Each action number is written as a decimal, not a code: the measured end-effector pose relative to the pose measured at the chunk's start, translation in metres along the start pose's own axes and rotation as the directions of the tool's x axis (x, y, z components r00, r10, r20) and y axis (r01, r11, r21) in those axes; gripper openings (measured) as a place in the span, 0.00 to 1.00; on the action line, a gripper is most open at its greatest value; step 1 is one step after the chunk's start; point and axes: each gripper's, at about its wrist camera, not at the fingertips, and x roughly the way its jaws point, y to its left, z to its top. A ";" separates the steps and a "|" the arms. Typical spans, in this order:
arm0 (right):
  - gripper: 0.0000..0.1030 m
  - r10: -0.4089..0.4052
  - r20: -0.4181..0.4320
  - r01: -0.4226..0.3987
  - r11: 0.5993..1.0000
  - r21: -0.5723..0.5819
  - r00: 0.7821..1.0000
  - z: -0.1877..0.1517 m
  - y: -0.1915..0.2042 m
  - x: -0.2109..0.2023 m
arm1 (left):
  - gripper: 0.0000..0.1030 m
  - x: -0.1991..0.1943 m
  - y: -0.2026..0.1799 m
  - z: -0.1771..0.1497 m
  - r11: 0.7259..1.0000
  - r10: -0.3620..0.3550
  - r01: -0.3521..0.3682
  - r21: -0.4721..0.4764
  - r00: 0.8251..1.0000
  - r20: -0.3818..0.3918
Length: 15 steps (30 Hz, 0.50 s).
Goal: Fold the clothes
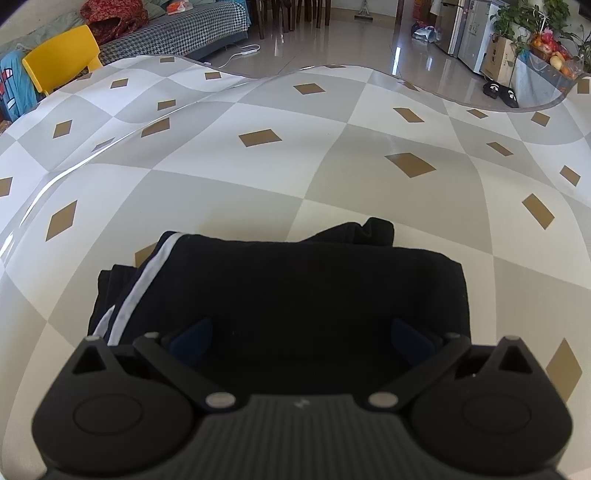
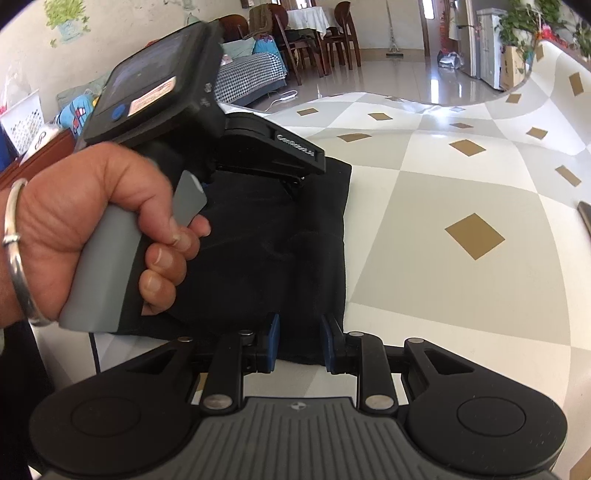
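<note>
Yellow plastic marks the far left of our left wrist view: a small chair [image 1: 61,55] stands off the table's far corner, with a houndstooth-covered sofa [image 1: 177,31] behind it. Nearer us, the checkered tablecloth [image 1: 258,177] of grey and white squares with tan diamonds runs under a clear cover. On it lies the black garment [image 1: 295,288], folded into a thick block, a white stripe [image 1: 147,277] running down its left edge. Our left gripper [image 1: 301,334] sits low over this block with its blue pads [image 1: 194,336] spread wide, one toward each side of the fold; we cannot tell whether they touch the cloth.

In the right wrist view, a hand [image 2: 92,221] with a silver bangle [image 2: 16,251] at the wrist grasps the grey handle of that left gripper [image 2: 295,184], whose black body hangs over the black garment [image 2: 288,258]. Further right, our right gripper [image 2: 300,341] has its fingers parted by a narrow gap, straddling the garment's near right corner without closing on it. Bare tablecloth [image 2: 461,277] fills the right side.
</note>
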 end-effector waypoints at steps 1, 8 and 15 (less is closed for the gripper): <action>0.23 0.006 0.013 -0.007 1.000 0.027 1.000 0.002 -0.003 -0.002 | 1.00 -0.002 0.003 0.000 1.000 -0.009 0.009 -0.005 1.000 0.000; 0.25 -0.002 0.114 -0.003 0.999 0.044 0.993 0.009 -0.004 -0.008 | 1.00 -0.022 0.021 -0.009 0.999 -0.035 0.035 0.024 0.999 0.004; 0.31 -0.028 0.121 0.032 0.999 -0.024 0.992 0.014 0.009 0.010 | 1.00 -0.035 0.045 -0.040 0.999 -0.026 0.026 0.030 1.000 -0.008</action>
